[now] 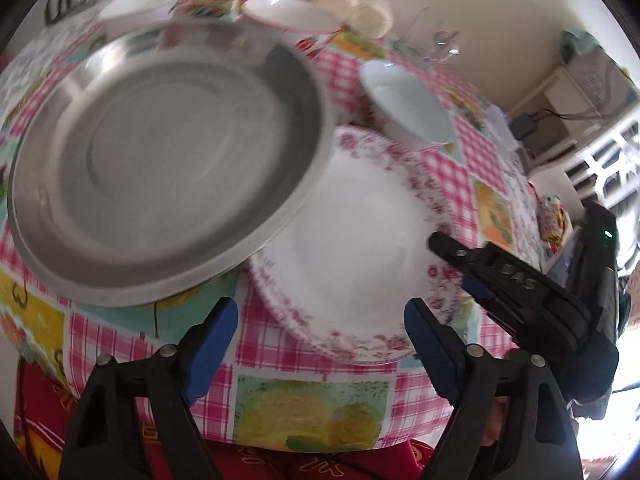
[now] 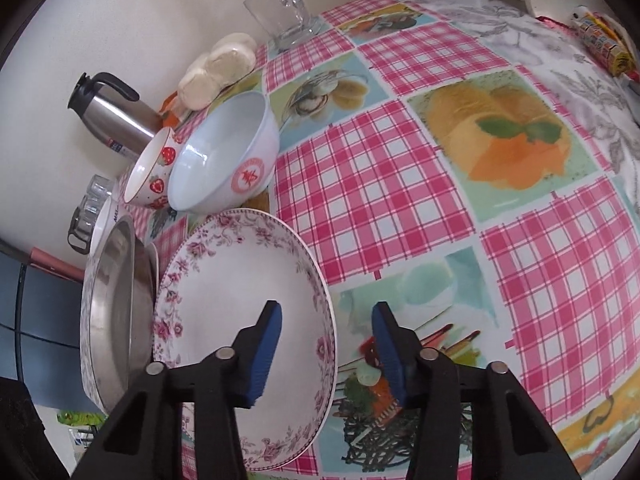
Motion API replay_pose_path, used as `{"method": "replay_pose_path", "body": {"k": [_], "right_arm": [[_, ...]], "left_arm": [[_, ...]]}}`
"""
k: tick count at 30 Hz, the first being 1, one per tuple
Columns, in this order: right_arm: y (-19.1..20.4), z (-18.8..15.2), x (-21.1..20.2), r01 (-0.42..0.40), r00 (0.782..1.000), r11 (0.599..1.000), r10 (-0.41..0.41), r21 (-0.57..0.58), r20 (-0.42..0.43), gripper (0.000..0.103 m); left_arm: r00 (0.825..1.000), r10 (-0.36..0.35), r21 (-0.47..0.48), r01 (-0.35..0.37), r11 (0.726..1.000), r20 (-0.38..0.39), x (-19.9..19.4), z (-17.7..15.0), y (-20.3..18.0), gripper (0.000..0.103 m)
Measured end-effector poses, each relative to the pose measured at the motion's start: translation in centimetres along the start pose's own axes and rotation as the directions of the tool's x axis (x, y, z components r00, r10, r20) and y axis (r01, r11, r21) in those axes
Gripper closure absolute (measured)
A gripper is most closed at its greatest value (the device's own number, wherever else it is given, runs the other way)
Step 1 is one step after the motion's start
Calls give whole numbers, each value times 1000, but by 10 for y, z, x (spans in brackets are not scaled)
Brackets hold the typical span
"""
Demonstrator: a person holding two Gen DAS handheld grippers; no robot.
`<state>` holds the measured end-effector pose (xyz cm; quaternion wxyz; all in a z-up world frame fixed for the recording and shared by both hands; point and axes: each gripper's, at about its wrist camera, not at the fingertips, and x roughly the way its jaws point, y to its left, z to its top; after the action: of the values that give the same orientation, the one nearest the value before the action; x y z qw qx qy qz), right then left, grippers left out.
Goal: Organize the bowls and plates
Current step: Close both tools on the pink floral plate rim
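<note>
The right gripper (image 2: 326, 344) has its jaws partly apart, straddling the near rim of the floral plate (image 2: 240, 300); one blue pad sits over the white inside of the plate, the other over the cloth outside the rim, and neither pad presses on it. The left gripper (image 1: 320, 344) stands wide apart just off the same plate's (image 1: 356, 240) edge, holding nothing, with the plate's rim in line with the gap between the pads.

Taking the floral plate as landmark: it lies flat on the counter (image 2: 400, 184), which is covered with a pink checked cloth bearing fruit pictures. The steel plate (image 1: 168, 160) lies touching it on one side, its rim overlapping the floral plate's edge. Just behind the floral plate stands the white bowl (image 2: 224, 160) with a red round mark, and beside that the strawberry bowl (image 2: 154, 168), the two touching. Behind the bowls a steel flask (image 2: 112, 112) stands against the wall, with a stack of pale round cakes (image 2: 220, 68) near it. Farther back from the plate, well apart, is a glass mug (image 2: 284, 16)
</note>
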<state>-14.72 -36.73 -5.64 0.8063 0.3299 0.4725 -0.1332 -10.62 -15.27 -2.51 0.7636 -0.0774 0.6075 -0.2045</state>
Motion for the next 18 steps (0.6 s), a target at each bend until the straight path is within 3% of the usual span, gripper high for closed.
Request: {"method": "replay_pose_path", "body": {"k": [6, 11, 18], "right_arm": [[-4, 0, 0, -20, 1000, 1000, 20, 8, -8, 67], [-7, -1, 0, -26, 1000, 1000, 26, 13, -8, 72], [-8, -1, 0, -28, 1000, 999, 28, 19, 0, 74]], "left_arm": [[1000, 15, -77, -16, 997, -14, 8, 0, 14, 27], [999, 21, -138, -25, 990, -28, 18, 1, 25, 45], [1000, 14, -178, -11, 984, 15, 20, 3, 29, 67]]}}
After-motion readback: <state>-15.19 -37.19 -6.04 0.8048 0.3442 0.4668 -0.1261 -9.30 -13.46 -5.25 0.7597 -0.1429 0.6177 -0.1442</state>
